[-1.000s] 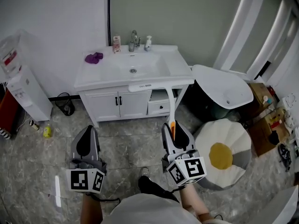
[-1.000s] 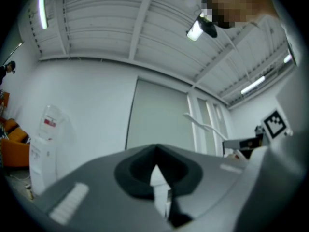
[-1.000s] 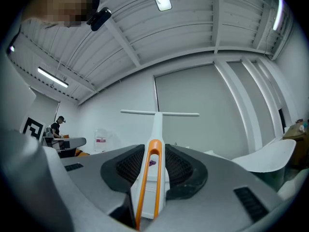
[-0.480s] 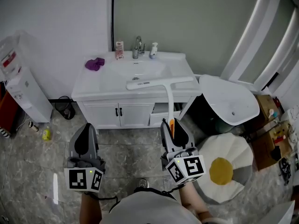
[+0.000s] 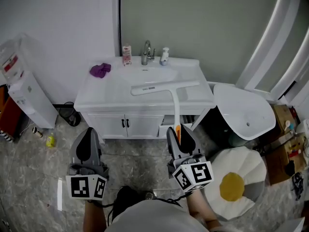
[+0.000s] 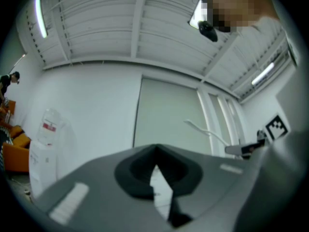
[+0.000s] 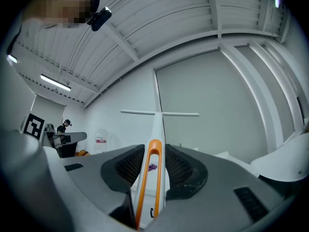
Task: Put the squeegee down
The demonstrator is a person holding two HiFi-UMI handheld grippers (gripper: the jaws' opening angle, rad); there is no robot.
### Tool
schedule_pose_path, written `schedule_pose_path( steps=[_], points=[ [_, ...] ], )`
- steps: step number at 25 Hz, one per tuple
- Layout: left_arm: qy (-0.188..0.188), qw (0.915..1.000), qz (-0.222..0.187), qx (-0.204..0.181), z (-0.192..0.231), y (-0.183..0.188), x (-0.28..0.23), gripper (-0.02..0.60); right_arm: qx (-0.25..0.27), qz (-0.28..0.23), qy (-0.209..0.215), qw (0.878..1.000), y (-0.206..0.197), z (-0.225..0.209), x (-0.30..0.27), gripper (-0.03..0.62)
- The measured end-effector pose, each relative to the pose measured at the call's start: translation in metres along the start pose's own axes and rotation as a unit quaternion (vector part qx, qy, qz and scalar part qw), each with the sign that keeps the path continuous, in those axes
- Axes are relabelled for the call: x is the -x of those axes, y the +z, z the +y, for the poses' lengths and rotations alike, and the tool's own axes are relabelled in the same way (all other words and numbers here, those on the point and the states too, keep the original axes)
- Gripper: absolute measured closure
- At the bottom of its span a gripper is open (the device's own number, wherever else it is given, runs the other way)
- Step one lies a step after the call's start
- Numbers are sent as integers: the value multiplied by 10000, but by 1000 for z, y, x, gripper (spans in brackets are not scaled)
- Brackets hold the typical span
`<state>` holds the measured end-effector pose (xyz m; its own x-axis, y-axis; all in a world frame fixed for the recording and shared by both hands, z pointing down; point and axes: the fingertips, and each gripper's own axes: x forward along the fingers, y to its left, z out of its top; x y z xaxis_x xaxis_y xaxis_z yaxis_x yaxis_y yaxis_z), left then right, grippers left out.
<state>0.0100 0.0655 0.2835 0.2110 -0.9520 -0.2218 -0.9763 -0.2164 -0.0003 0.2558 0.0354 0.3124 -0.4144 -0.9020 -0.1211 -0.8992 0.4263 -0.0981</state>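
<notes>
Over the vanity tabletop: squeegee blade hovers, handle pinched between right gripper jaws. Looks light, stiff, probably slick plastic; best held at the orange-trimmed handle. Left gripper jaws together, empty.

The squeegee is white, with an orange loop at the handle's end. It sits at centre frame, held off the floor, handle clamped between the right gripper's jaws, long blade crosswise at the top.
</notes>
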Motion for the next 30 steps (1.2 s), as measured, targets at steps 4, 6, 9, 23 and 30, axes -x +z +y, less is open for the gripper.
schedule_pose_path(
  steps=[4,6,9,23,30],
  points=[
    [14,10000,63,5,15,-10,-23,574,-27,66,9,10000,-8,-2,-29,462],
    [-28,10000,88,20,25,-17,-35,574,-12,66,-7,10000,-11,-1,-45,462],
    [-87,9999,61,42,45,-23,-59,574,9,41,-64,10000,-16,0,-75,462],
    [-232,9996,96,107,174,-44,-162,574,-26,50,-316,9995,-36,34,-231,462],
    [-283,9994,124,158,226,-55,-186,574,-62,87,-392,9992,-49,58,-280,462]
  ],
)
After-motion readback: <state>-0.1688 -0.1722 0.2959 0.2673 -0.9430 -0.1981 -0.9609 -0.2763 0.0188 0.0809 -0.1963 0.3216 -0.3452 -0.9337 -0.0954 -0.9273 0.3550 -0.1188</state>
